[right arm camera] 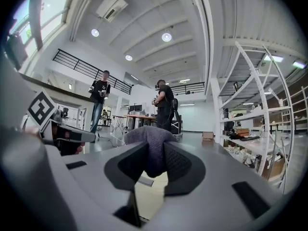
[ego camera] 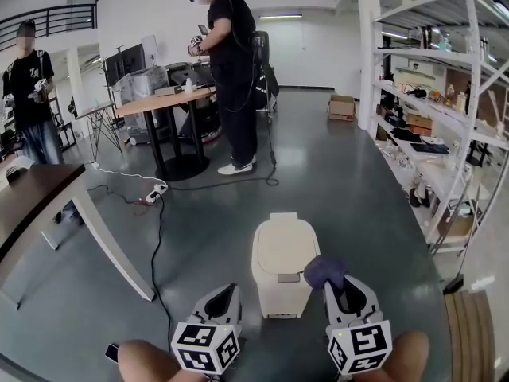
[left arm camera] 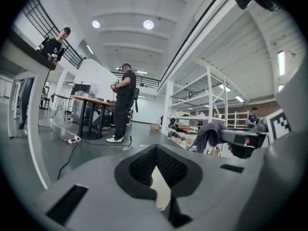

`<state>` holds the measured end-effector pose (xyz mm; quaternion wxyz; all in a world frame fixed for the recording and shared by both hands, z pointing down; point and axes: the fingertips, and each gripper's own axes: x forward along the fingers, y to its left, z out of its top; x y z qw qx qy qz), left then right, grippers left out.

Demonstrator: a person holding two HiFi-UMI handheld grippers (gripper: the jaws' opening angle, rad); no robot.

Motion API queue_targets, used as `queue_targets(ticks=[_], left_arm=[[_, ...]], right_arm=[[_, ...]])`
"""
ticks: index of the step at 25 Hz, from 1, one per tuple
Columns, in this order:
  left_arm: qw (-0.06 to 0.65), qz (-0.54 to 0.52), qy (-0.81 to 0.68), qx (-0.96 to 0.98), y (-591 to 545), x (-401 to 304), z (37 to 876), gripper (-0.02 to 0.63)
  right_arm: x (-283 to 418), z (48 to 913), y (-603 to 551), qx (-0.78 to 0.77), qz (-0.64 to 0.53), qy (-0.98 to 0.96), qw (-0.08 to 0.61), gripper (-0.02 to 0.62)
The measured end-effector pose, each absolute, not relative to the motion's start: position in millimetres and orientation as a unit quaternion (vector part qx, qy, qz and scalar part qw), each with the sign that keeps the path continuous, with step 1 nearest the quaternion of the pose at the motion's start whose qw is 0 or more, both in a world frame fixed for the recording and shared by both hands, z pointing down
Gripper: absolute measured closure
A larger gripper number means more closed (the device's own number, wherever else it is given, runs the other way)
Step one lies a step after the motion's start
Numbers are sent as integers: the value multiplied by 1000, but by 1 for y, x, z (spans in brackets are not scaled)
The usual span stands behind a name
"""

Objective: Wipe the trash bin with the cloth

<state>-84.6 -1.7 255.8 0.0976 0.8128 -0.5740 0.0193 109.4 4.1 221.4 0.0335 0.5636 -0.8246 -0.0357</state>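
right gripper (right arm camera: 153, 152) pinches cloth (right arm camera: 147, 134) | left gripper (left arm camera: 155, 154) closed | trash bin (ego camera: 282, 253) (head view)

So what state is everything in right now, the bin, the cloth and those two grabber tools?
Trash bin: upright, lid shut.
Cloth: bunched up, pinched in the right gripper.
Right gripper: shut on the cloth.
Left gripper: jaws together, nothing between them.

The cloth (ego camera: 324, 270), pinched in the right gripper (ego camera: 343, 289), covers the corner of the bin (ego camera: 280, 249) just ahead of it. Between the jaws of the left gripper (left arm camera: 155, 165) only a pale sliver of bin shows. Both forearms (ego camera: 147, 362) run off the bottom edge. Items on the shelf (ego camera: 445, 118) beyond the right gripper are too small to tell.
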Motion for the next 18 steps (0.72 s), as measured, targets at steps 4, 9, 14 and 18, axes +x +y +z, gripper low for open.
queue_targets(ticks=[4,9,14,18], left_arm=[[85,12,-574,815,5,-88,247,606],[67,13,-573,817,11,-86,240,606],[73,19,-577,813,16,-85,240,606],[88,19,-579,810,15,-87,241,606]], right_arm=[[101,224,10,562,-50,-825,44,505],[101,232,14,563,-39,-824,46,505],[101,234,21,561,-46,-824,62,505],[98,232,27,558,-59,-825,68,505]])
